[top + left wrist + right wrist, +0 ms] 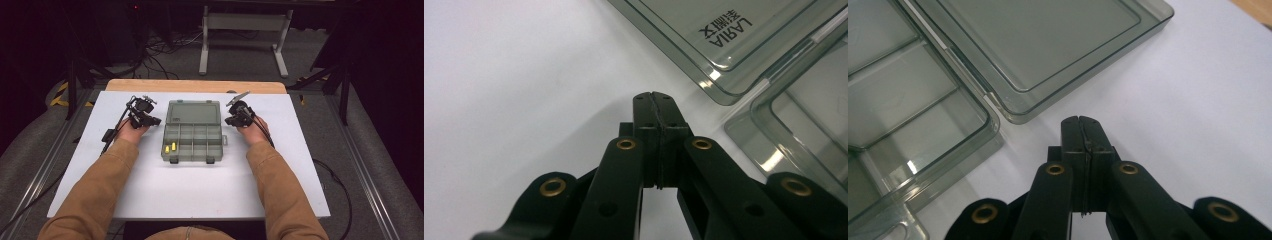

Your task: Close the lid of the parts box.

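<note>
Your left tool (pixel 151 120) and right tool (pixel 229 120), both pinched together and empty, flank the open smoky-grey plastic compartment box (pixel 193 131); next, probably, close its lid (pixel 193 112).

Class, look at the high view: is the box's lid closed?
No, the lid lies flat open behind the box, showing its compartments.

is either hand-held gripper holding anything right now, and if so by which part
Nothing is held. The left hand-held gripper and right hand-held gripper are both shut on nothing, beside the open organizer box.
</note>
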The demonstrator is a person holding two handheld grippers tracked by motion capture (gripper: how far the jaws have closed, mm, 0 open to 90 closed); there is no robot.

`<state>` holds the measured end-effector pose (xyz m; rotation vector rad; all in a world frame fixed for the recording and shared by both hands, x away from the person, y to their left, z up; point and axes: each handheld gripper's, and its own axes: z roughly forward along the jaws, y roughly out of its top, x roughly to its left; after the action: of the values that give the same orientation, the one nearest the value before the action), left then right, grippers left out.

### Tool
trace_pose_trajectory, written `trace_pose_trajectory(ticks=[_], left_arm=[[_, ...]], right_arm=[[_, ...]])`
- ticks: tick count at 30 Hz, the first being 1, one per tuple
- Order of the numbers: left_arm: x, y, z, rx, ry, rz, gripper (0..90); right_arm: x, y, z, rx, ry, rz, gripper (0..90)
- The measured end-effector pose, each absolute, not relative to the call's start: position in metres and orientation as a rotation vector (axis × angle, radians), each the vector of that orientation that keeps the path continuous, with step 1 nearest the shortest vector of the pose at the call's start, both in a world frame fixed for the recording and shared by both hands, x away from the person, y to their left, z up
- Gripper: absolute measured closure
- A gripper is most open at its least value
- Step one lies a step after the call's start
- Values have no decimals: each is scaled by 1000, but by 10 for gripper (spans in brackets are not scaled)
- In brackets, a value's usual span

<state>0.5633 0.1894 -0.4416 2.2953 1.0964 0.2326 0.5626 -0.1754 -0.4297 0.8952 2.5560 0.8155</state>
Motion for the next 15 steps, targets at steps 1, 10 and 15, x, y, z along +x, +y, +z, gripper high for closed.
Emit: trace_pose_trajectory(ticks=[1,10,15], left_arm=[[563,189,-442,2292,1098,228,896],[565,185,-447,2299,1093,231,896],[565,184,-447,2293,1093,229,895]], right_arm=[[563,-175,-431,896,2558,813,900],[566,-172,-437,897,2576,805,900],[567,-170,-440,904,2573,809,900]])
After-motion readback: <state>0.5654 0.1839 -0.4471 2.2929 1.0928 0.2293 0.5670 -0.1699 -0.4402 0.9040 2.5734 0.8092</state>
